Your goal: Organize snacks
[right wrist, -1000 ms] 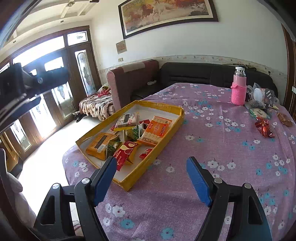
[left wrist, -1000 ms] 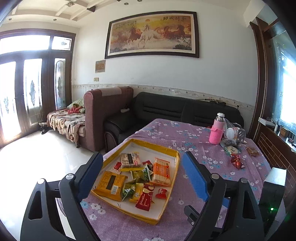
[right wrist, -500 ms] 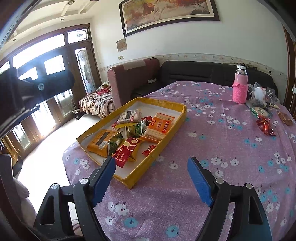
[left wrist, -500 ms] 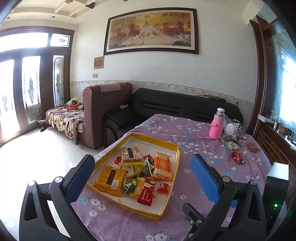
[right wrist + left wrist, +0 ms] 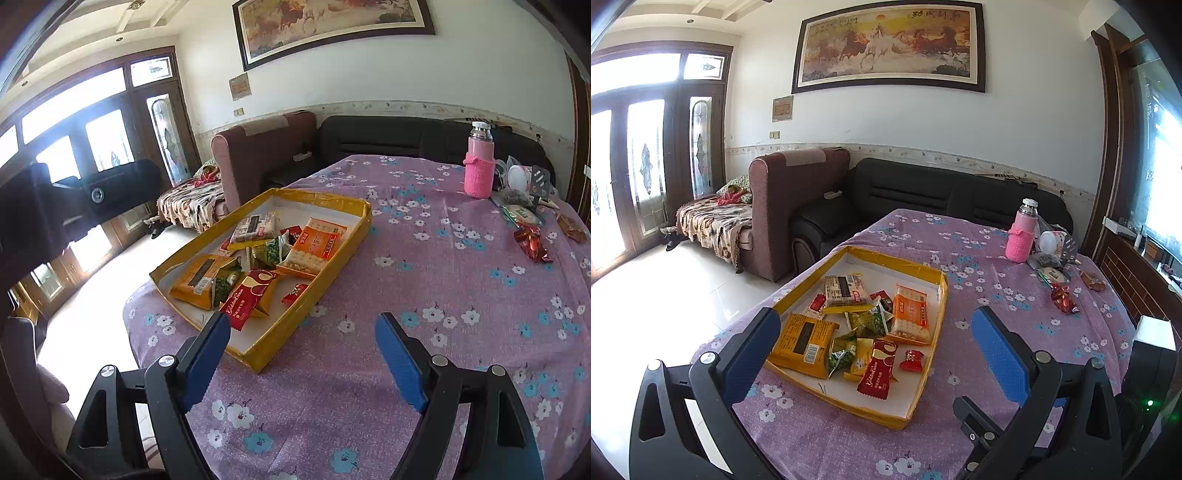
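Note:
A shallow yellow tray (image 5: pixel 905 266) (image 5: pixel 325 199) sits on the purple flowered tablecloth and holds several snack packs. Among them are an orange cracker pack (image 5: pixel 910 314) (image 5: pixel 317 243), a red "Golden Crown" pack (image 5: pixel 877 371) (image 5: pixel 247 299) and a yellow-orange pack (image 5: pixel 803 338). My left gripper (image 5: pixel 875 314) hangs just short of the tray's near end, jaws wide open and empty. My right gripper (image 5: pixel 303 317) is open over the cloth by the tray's near right corner, holding nothing. More wrapped snacks, one a red candy (image 5: pixel 1063 301) (image 5: pixel 532 243), lie at the far right.
A pink-sleeved bottle (image 5: pixel 1021 236) (image 5: pixel 479 170) stands at the table's far right beside a clutter of small packets and a white cup. Beyond the table are a black sofa (image 5: pixel 923 199) and a maroon one (image 5: pixel 783 206). The table edge drops to a tiled floor on the left.
The left gripper's jaws have spread wider, and its view has tipped slightly so the tray sits a little higher in frame. The right gripper has hardly changed.

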{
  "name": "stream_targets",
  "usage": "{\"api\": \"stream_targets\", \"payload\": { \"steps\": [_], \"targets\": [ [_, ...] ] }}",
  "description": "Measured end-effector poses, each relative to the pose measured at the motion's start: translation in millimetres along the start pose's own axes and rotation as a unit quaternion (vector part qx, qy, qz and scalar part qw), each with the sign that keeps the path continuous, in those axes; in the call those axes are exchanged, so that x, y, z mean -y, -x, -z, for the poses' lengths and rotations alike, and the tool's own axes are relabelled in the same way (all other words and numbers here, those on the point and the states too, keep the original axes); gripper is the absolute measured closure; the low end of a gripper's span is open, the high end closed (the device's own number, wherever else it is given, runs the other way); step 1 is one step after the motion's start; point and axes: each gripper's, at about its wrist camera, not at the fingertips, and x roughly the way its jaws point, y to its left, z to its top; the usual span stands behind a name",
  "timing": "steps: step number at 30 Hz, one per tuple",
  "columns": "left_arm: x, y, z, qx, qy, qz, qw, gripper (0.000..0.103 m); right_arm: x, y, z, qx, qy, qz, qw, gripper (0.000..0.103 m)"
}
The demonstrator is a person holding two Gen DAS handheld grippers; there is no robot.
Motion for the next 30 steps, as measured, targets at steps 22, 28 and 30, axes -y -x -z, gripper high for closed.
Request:
{"api": "stream_targets", "payload": {
  "steps": [22, 28, 30],
  "targets": [
    [3.7, -6.2, 1.3, -0.022, 0.009, 0.027, 0.9993, 0.000, 11.6, 3.1, 1.3, 0.011, -0.020, -0.006, 1.000, 0.019],
    [4.1, -8.3, 3.7, -0.031, 0.007, 0.029, 0.9991, 0.000, 12.6, 2.1, 1.8, 0.010, -0.016, -0.005, 1.000, 0.018],
    [4.4, -10.0, 3.3, -0.035, 0.006, 0.032, 0.9989, 0.000, 15.5, 0.9, 1.9, 0.008, -0.019, -0.002, 1.000, 0.018]
  ]
}}
